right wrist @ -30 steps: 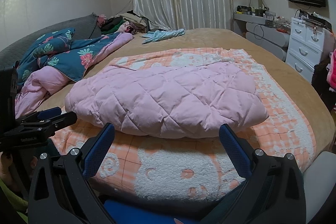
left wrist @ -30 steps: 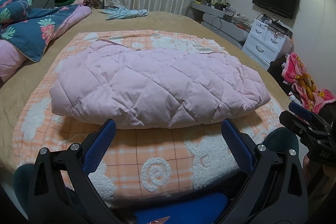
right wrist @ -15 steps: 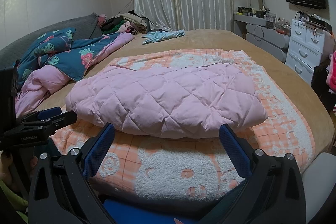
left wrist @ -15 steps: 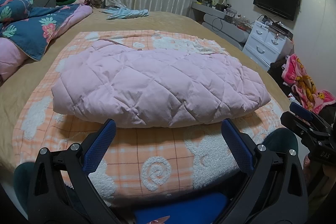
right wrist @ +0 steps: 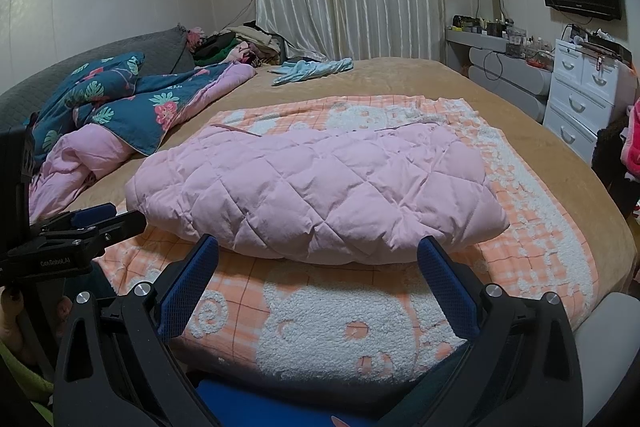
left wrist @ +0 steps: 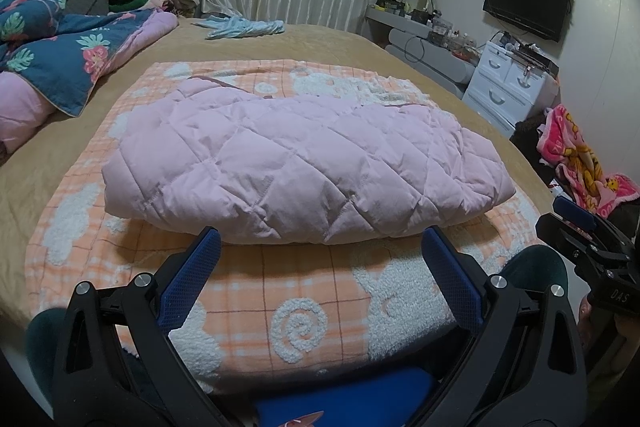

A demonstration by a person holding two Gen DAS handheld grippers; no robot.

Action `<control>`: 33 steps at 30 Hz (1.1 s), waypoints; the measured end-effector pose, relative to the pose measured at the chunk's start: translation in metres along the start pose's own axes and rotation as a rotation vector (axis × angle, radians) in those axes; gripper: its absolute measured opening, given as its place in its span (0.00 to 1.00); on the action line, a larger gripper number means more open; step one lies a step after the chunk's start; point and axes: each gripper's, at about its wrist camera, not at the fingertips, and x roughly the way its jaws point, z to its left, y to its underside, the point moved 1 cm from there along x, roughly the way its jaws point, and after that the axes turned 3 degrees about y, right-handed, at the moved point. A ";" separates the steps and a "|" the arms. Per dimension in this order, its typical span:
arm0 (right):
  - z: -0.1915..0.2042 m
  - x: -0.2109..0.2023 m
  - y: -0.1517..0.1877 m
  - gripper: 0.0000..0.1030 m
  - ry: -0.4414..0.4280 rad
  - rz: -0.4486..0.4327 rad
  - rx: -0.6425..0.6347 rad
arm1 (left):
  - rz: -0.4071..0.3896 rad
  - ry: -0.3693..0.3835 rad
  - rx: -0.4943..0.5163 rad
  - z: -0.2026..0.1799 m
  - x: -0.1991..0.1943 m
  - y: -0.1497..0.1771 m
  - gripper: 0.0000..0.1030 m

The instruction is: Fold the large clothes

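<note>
A pink quilted jacket (left wrist: 304,167) lies folded into a long bundle on an orange checked blanket (left wrist: 300,291) on the bed; it also shows in the right wrist view (right wrist: 320,195). My left gripper (left wrist: 320,247) is open and empty, just short of the bundle's near edge. My right gripper (right wrist: 318,251) is open and empty too, at the same near edge. Each gripper shows in the other's view, the right at the side (left wrist: 576,223) and the left at the side (right wrist: 92,223).
A blue floral quilt (left wrist: 60,63) lies at the left of the bed. A light blue garment (left wrist: 240,27) lies at the far end. A white drawer unit (left wrist: 508,87), a TV (left wrist: 526,1) and a pink cartoon cloth (left wrist: 580,163) are at the right.
Both views have shifted very slightly. The jacket has not moved and both grippers have stayed open.
</note>
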 end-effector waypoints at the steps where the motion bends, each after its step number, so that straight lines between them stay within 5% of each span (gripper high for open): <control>1: 0.001 0.000 0.000 0.96 0.002 0.000 -0.001 | 0.000 -0.001 0.001 0.000 0.000 0.000 0.91; 33: 0.000 -0.001 -0.001 0.96 0.009 0.002 -0.011 | 0.010 0.012 0.008 0.001 -0.002 -0.002 0.91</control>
